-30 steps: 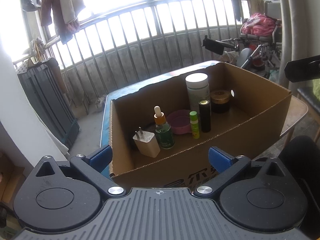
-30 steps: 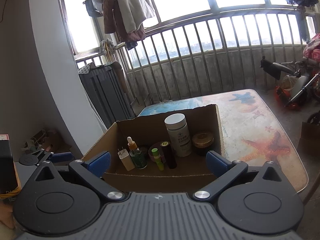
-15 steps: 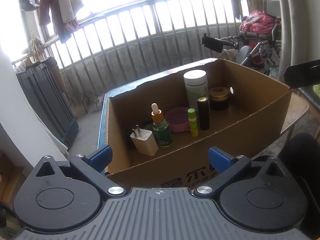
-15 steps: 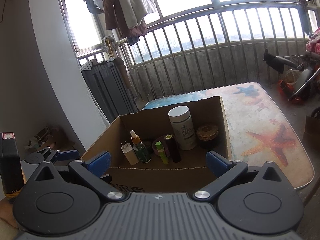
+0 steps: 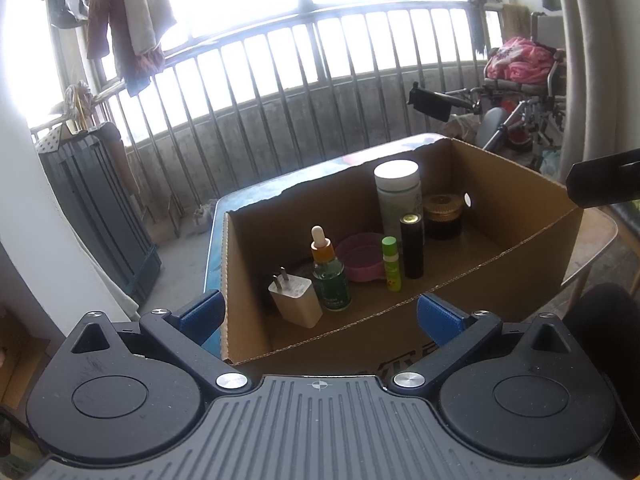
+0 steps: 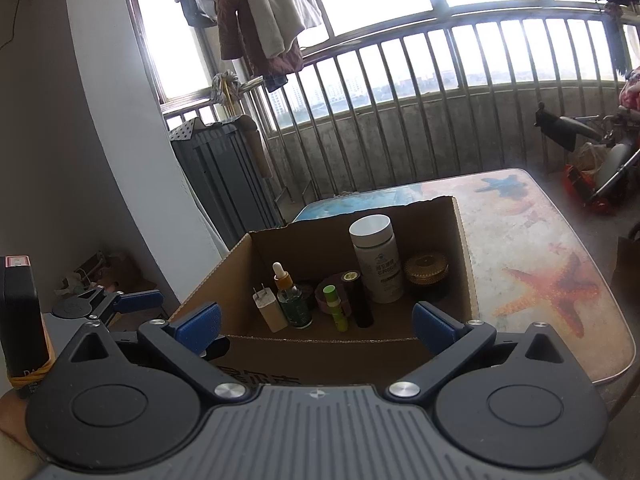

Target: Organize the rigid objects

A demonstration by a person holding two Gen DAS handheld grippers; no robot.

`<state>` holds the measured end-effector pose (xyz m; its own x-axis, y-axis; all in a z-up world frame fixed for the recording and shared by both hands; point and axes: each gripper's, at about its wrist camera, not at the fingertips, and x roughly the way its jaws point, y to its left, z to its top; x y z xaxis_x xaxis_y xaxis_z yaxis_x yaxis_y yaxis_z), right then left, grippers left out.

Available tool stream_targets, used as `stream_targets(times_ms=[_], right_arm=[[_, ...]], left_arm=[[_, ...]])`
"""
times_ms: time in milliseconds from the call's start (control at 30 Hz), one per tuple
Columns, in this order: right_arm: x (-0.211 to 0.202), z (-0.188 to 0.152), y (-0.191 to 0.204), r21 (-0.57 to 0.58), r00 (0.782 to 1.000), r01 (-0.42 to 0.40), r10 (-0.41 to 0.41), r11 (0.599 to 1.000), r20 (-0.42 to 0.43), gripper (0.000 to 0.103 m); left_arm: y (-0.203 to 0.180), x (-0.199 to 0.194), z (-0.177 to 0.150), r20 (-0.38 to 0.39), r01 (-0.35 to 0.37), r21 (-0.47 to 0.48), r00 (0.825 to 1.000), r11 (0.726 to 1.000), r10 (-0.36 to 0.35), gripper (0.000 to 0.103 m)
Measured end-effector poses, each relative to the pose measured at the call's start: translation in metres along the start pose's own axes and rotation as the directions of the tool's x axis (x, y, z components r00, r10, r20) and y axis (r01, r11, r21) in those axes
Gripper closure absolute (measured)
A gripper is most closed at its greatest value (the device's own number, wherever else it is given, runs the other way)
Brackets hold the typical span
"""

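1. We hold both grippers, left (image 5: pixel 318 314) and right (image 6: pixel 316 326), jaws apart and empty, before the box (image 6: pixel 466 256).
2. Bottles (image 5: pixel 398 196) and charger (image 5: pixel 296 300) stand inside.
3. Next, we judge, pick one item and approach it squarely.

Balcony: barred railing (image 6: pixel 400 92) at 12 o'clock, bright windows above; clothes (image 6: pixel 264 20) hanging 11 o'clock; starfish-print table (image 6: pixel 552 280) at 3 o'clock.

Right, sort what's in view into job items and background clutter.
Job:
cardboard box
white charger
dropper bottle
pink bowl
green tube
black tube
white jar
gold-lidded jar

Lying about:
hanging clothes
starfish table
grey cabinet
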<state>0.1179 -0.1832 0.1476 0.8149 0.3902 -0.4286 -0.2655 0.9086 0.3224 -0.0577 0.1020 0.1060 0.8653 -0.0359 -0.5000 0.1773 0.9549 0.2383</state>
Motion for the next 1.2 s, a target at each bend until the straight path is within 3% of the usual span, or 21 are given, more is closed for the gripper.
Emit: stream_targets(times_ms=[1200], right_arm=[[0.0059,0.001,-0.0005,-0.005,0.999,0.022,-0.022,1.0,-0.027,0.0]], left_arm=[[0.007,0.0075,-0.005,-0.036,0.034,-0.056,0.999,0.998,-0.036,0.0]])
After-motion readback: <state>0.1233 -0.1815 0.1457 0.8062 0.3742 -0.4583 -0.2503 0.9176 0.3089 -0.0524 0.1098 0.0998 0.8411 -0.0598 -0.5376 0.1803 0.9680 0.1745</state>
